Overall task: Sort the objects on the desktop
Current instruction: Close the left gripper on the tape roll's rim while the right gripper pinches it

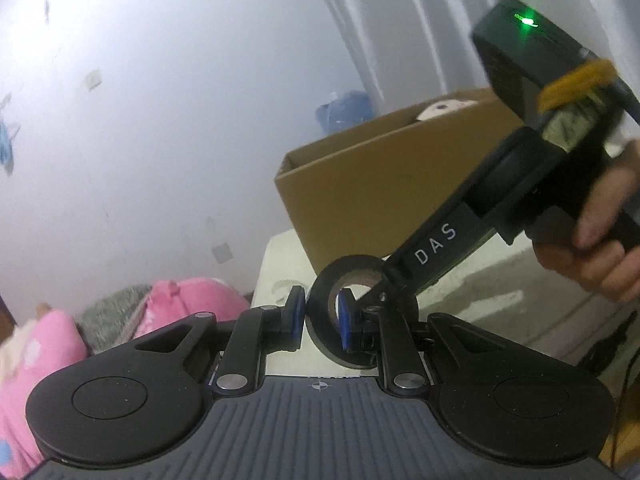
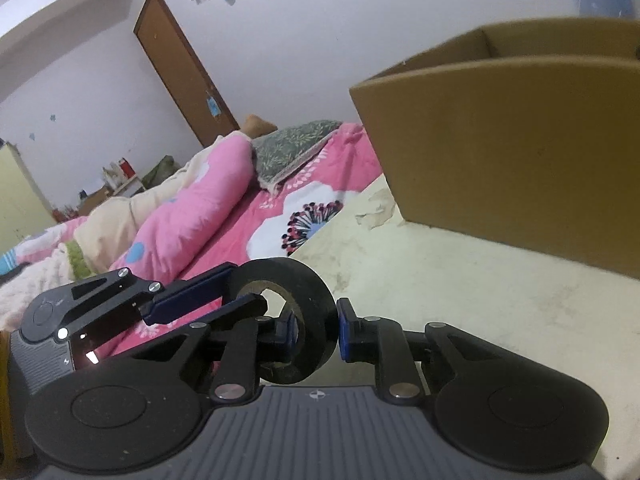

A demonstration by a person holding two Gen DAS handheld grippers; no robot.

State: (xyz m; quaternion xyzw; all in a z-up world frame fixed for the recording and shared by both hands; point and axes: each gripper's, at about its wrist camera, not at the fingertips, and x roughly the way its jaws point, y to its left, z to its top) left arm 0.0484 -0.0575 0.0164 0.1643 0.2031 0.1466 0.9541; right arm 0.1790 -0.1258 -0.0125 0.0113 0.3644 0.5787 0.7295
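Handover of the black tape roll (image 2: 298, 316) mid-desk: both the left gripper (image 1: 322, 316) and right gripper (image 2: 316, 330) have fingers clamped on its wall, so one should probably let go before the cardboard box (image 2: 500, 140) gets it.

My room is dim and evenly lit, colours washed out; the wall (image 1: 160, 120) looks hazy, edges bow, and my hand (image 1: 600, 240) blurs.
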